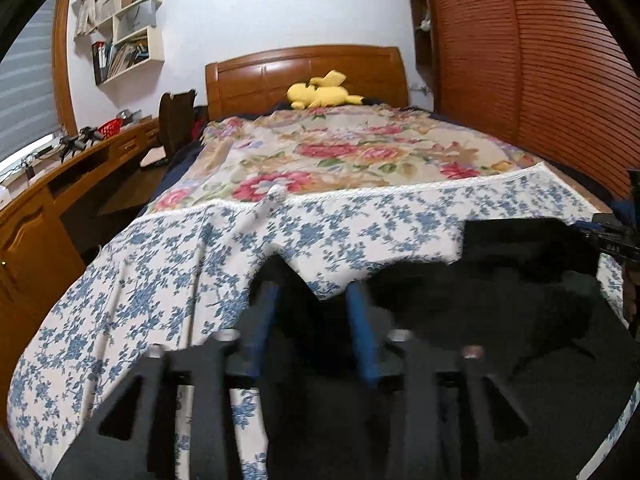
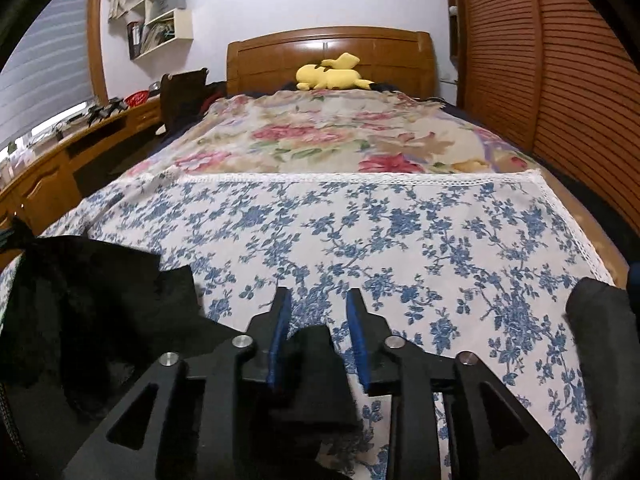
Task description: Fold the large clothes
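Looking along left gripper [image 1: 312, 296]: jaws apart, black garment [image 1: 500, 300] bunched between and beside them on blue-flowered sheet [image 1: 160, 280]. Right view: right gripper [image 2: 316, 312] parted, garment fold between pads, none clamped. Step, likely: taking hold. Next: close on edges, spread flat.

A yellow soft toy [image 1: 322, 94] lies by the wooden headboard [image 1: 260, 76]. Flowery sheets [image 2: 360, 216] cover the bed. Shelves [image 1: 132, 44] hang on the wall.
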